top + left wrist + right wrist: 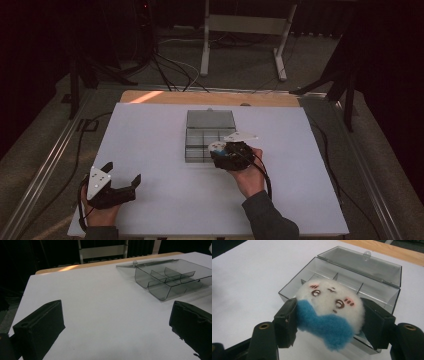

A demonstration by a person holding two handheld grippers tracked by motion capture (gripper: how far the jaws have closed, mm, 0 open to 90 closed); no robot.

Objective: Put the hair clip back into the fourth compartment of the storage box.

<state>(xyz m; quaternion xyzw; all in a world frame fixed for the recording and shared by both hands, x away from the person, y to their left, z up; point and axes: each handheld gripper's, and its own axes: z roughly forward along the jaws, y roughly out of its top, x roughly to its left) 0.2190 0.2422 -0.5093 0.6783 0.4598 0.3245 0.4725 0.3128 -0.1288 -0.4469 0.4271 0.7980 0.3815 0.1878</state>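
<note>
**Plush toy clamped over the open box**

Between the jaws of the right gripper (328,322) sat a small plush toy (329,307), white and round with an embroidered face and a blue fuzzy part along its lower edge. The two black pads pressed into it from either side, the jaws drawn in as far as the soft body allowed, so the toy was held clear of the table. Just beyond the jaws, and partly under the toy, lay a clear smoky plastic box (374,292) with inner dividers that split it into several compartments; its hinged lid (367,266) lay folded back on the far side. In the high view the right gripper (227,152) hung at the near right corner of the box (200,137), the person's hand (247,177) wrapped around it from behind.

The left gripper (122,177) rested well apart from the box, low on the white table (150,130) near its near left corner. Its jaws stood wide apart with nothing between them, bare tabletop showing in the gap. From that gripper's own view the box (170,280) lay ahead and off to the right, beyond the right jaw.
</note>
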